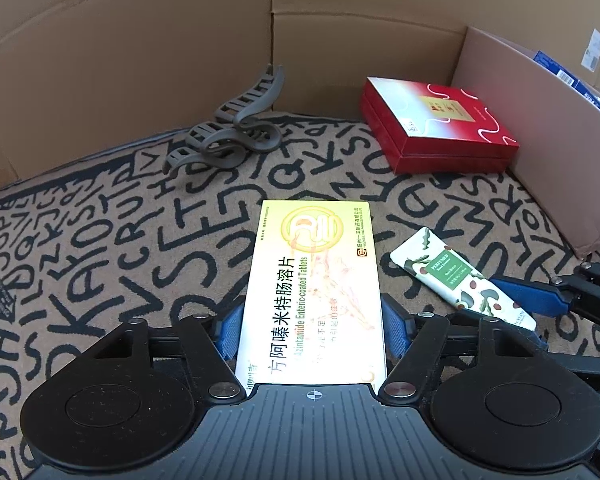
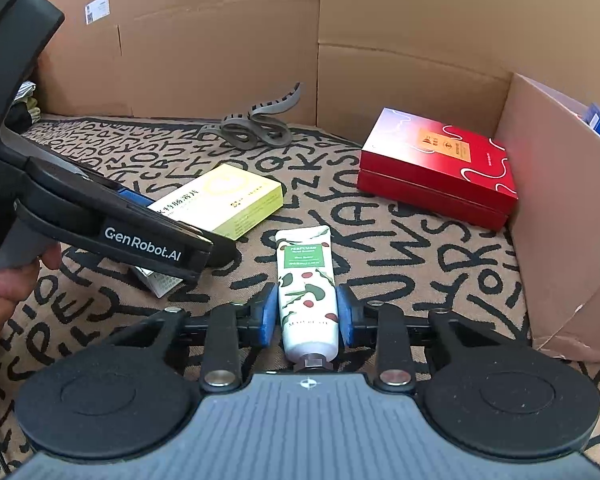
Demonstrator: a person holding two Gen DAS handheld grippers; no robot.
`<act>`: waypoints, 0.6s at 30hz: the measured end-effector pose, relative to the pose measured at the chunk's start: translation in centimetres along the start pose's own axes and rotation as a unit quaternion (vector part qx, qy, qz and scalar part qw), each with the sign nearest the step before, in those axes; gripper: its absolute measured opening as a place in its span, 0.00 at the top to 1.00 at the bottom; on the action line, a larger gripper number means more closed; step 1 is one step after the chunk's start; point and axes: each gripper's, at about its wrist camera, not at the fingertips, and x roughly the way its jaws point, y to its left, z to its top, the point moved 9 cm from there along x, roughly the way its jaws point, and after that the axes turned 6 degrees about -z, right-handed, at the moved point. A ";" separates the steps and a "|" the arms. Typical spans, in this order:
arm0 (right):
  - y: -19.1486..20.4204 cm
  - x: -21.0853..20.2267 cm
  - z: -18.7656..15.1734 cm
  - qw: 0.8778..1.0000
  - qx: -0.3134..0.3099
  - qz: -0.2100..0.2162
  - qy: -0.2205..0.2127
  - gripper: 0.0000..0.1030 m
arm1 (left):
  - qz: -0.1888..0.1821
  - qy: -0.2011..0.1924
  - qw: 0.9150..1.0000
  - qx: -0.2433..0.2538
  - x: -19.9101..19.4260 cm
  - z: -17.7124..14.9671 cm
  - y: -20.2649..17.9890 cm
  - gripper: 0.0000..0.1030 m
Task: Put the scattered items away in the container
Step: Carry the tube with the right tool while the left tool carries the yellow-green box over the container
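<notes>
Bracketing the yellow cardboard tablet box (image 1: 314,292) on the letter-patterned mat (image 1: 100,264), the left gripper (image 1: 312,330) has blue pads at both box sides, grasping it; only the right wrist view shows a hand (image 2: 4,296) on that gripper's handle; the right gripper (image 2: 308,314) clasps the white leaf-printed cream tube (image 2: 308,292); bare mat separates both from the grey hair claw (image 1: 228,136), red gift box (image 1: 436,124) and brown cardboard container wall (image 1: 556,152).

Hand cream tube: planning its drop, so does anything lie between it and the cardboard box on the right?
Nothing visible does. The white leaf-printed hand cream tube sits between the right claw's blue pads; only bare letter-patterned mat separates it from the open cardboard box.
</notes>
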 end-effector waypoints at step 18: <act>-0.2 0.1 -0.1 0.999 0.031 0.013 -0.001 0.66 | 0.000 -0.019 1.000 0.004 -0.5 -0.5 -0.4 0.35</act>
